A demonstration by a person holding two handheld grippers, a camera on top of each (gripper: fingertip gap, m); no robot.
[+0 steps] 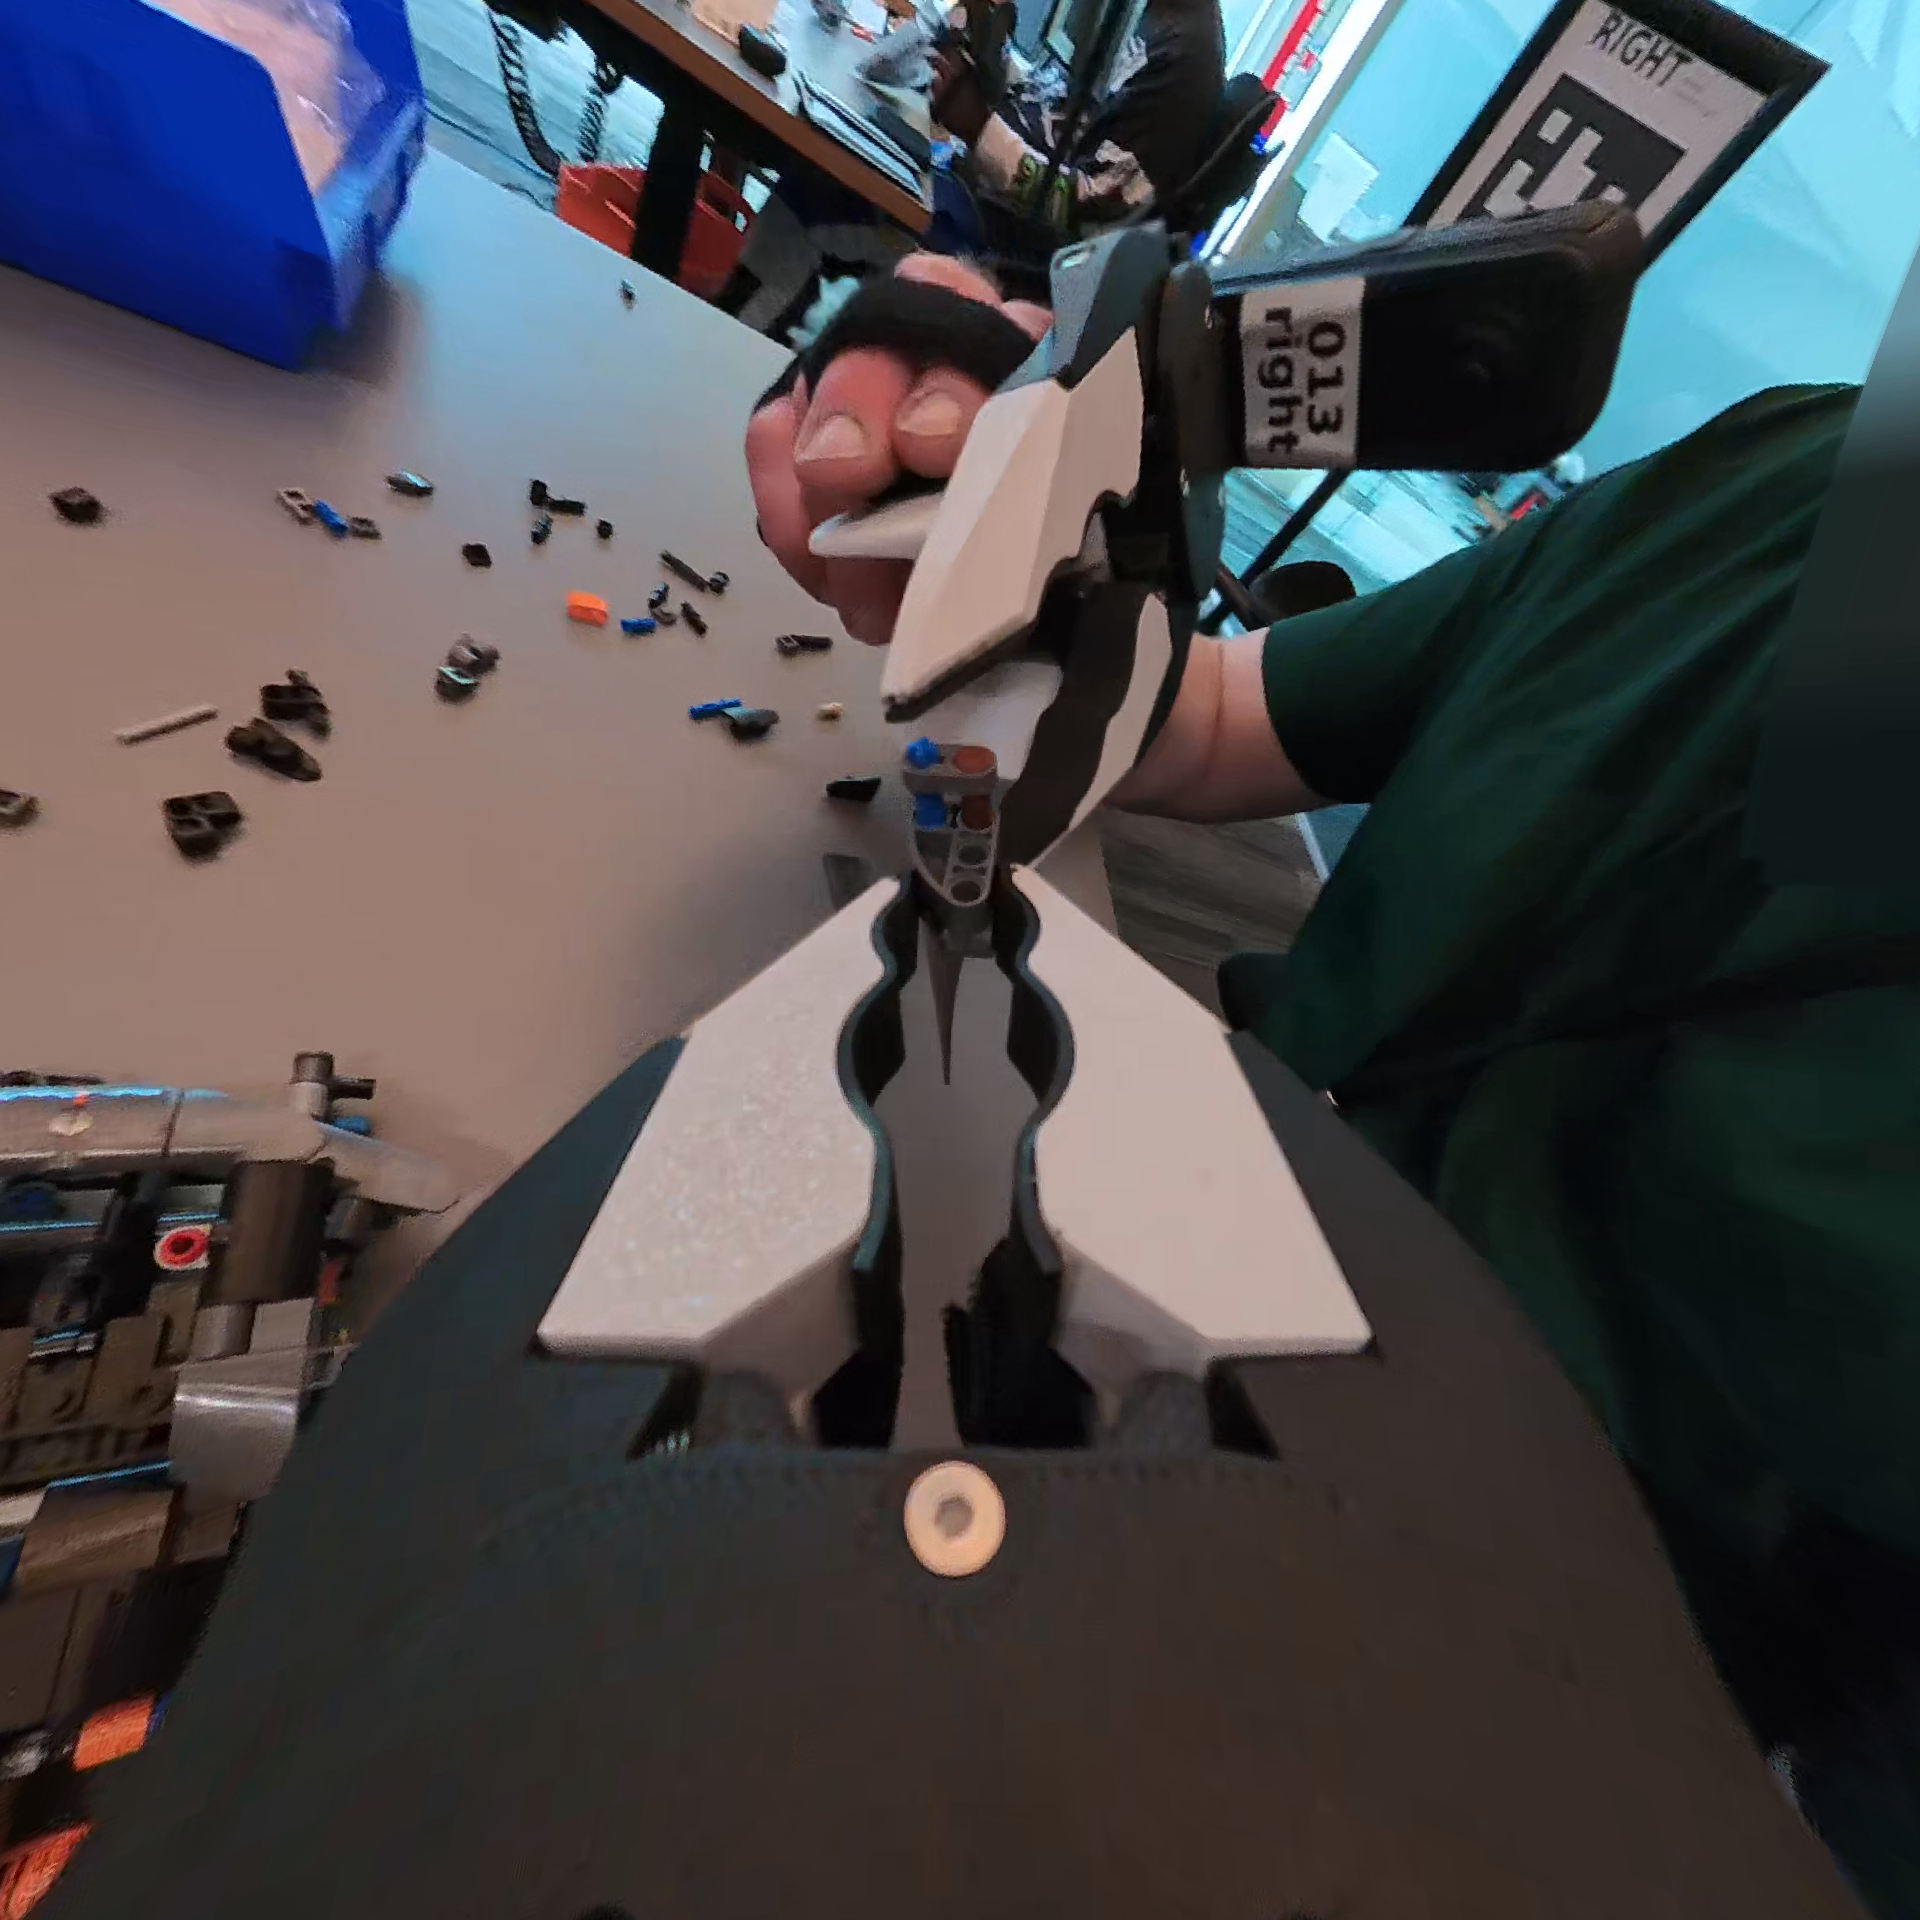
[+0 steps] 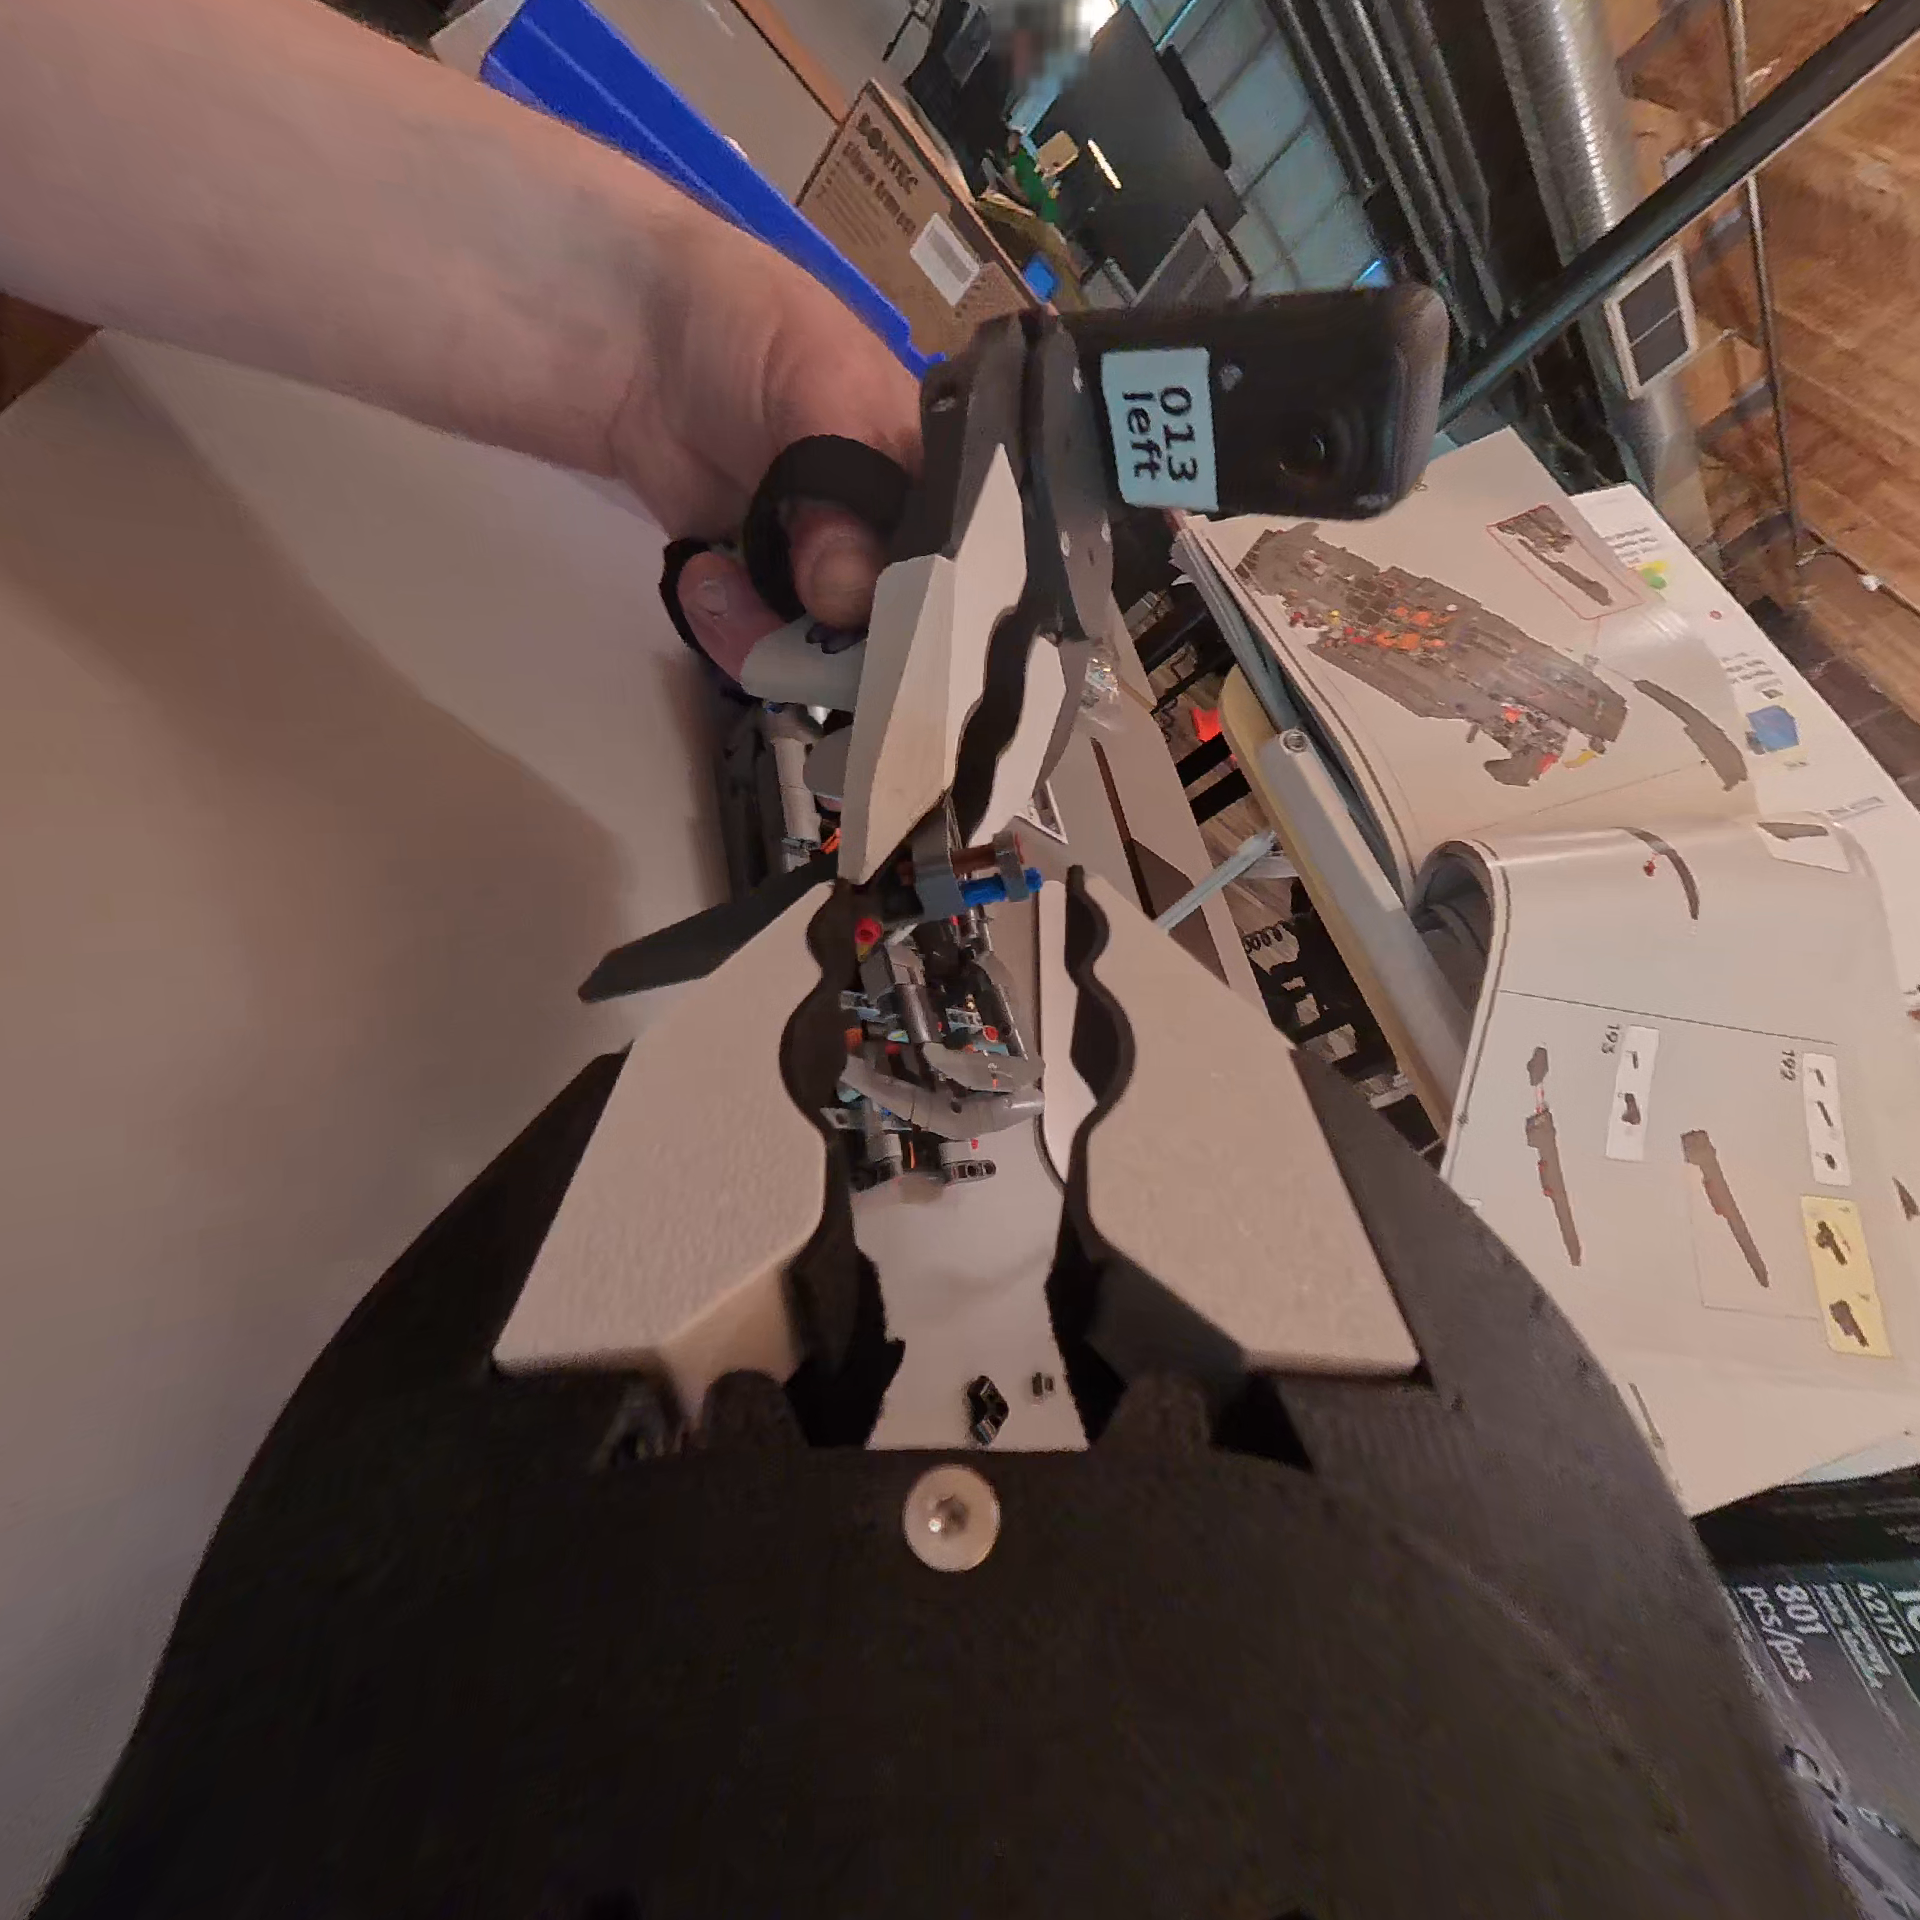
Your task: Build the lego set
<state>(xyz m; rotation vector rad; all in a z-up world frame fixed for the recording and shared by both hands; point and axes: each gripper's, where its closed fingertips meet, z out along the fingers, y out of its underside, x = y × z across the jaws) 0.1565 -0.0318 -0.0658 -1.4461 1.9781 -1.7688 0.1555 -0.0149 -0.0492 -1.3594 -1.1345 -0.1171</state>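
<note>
My left gripper [image 1: 958, 894] is shut on a small grey beam assembly [image 1: 956, 831] with blue and brown pins in it, and holds it above the table. A thin black blade piece [image 2: 707, 935] sticks out sideways from that assembly. My right gripper [image 2: 951, 888] is open, with its fingertips on either side of the pin end of the grey assembly [image 2: 977, 873]. In the left wrist view the right gripper [image 1: 935, 727] comes down onto the assembly from above. In the right wrist view the left gripper [image 2: 894, 862] points down toward me.
Loose black, blue and orange pieces [image 1: 468, 623] lie scattered on the table. The partly built grey model [image 1: 156, 1247] lies at the left, also seen below the grippers [image 2: 935, 1060]. A blue bin [image 1: 187, 156] stands at the back. An open instruction booklet [image 2: 1558, 727] and a dark box [image 2: 1818, 1662] lie at the right. Less than 4 cm separates the two grippers' tips.
</note>
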